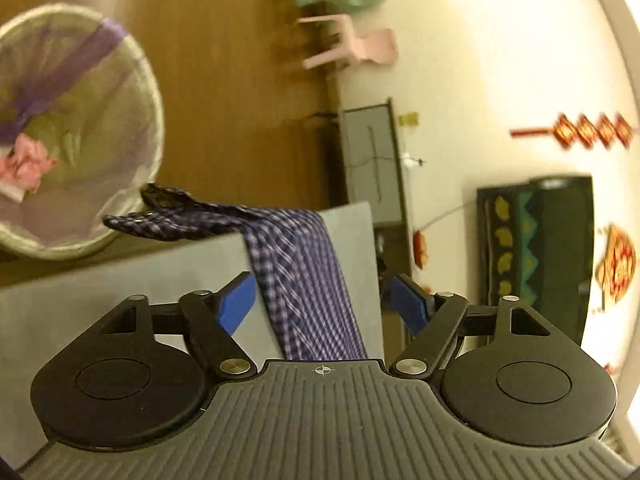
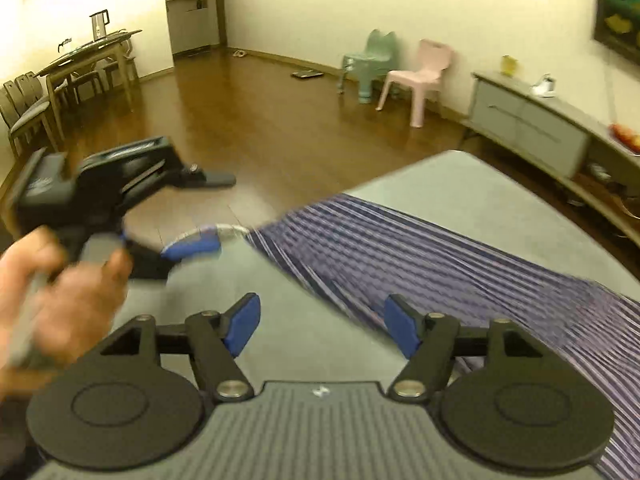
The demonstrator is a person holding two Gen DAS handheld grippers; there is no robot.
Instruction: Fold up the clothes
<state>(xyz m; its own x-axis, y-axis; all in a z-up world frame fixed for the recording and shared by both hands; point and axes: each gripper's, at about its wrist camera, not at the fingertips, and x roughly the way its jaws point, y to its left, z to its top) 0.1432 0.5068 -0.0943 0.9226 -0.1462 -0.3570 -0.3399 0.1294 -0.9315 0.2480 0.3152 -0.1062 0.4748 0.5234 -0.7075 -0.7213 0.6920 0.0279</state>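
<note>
A blue-and-purple checked shirt [image 1: 296, 264] lies spread on the grey table [image 1: 120, 300], and one cuffed end hangs past the table's edge. My left gripper [image 1: 322, 304] hovers over the shirt, open, its blue pads either side of the cloth without pressing it. In the right wrist view the shirt [image 2: 440, 264] runs across the table [image 2: 460, 184] from the far edge to the lower right. My right gripper [image 2: 322, 328] is open above the shirt's near edge, holding nothing. A hand [image 2: 60, 292] holds the left gripper [image 2: 208, 214] at the table's left side, turned on its side.
A waste bin [image 1: 80, 140] with a pale liner stands on the wooden floor beside the table. Small green [image 2: 372, 64] and pink [image 2: 420, 76] chairs stand by the far wall. A low sideboard [image 2: 532, 124] runs along the right, and a dining table [image 2: 88, 56] with chairs is at far left.
</note>
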